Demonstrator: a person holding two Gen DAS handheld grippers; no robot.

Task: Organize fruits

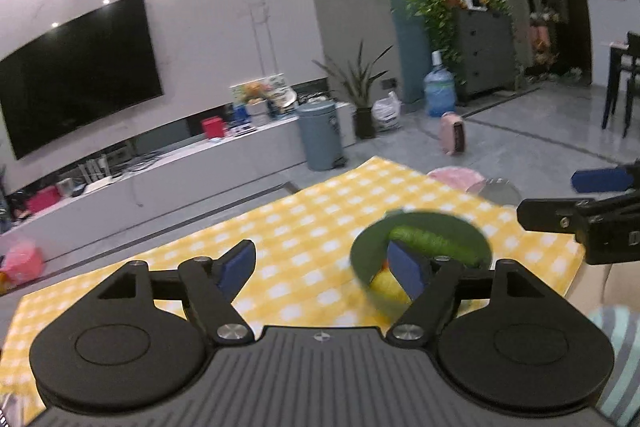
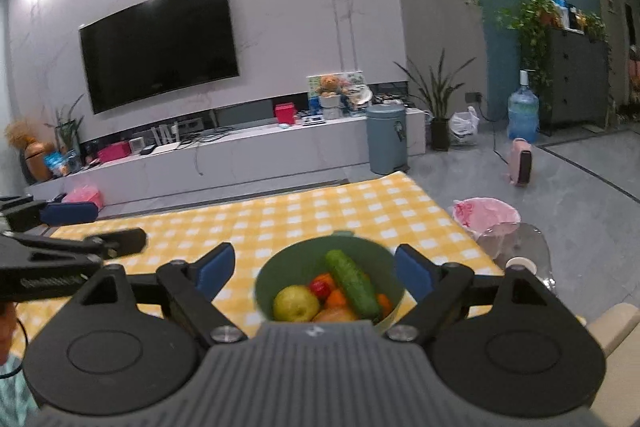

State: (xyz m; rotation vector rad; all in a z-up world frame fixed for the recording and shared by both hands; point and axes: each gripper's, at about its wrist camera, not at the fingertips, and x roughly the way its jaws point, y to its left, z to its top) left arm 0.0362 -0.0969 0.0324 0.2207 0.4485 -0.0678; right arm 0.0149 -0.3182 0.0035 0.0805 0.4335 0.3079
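A: Left gripper (image 1: 324, 267) has its jaws spread wide, nothing between the pads. It sits at about 9 o'clock from the green bowl (image 2: 332, 279), above the yellow checked cloth (image 2: 320, 211).

B: Bowl contents?

A: Cucumber (image 2: 352, 285) lies diagonally across the top. Yellow-green apple (image 2: 294, 303) sits at 7 o'clock in the bowl, a small red fruit (image 2: 320, 287) just beside it, orange pieces (image 2: 338, 301) under the cucumber. Exact count is hidden.

B: Right gripper?

A: Right gripper (image 2: 314, 273) is also wide and empty, centred on the bowl, which shows between its fingers. No pad touches the rim.

B: So the produce looks gathered. Judgement: the step in hand is clearing off.

A: Agreed. Keep both sets of jaws wide and lift straight away, since the bowl is close under the right fingers. Don't clip the rim; the bowl sits near the cloth's 5 o'clock edge and could slide. Glass item (image 2: 516, 243) at 3 o'clock from the bowl: steer clear.
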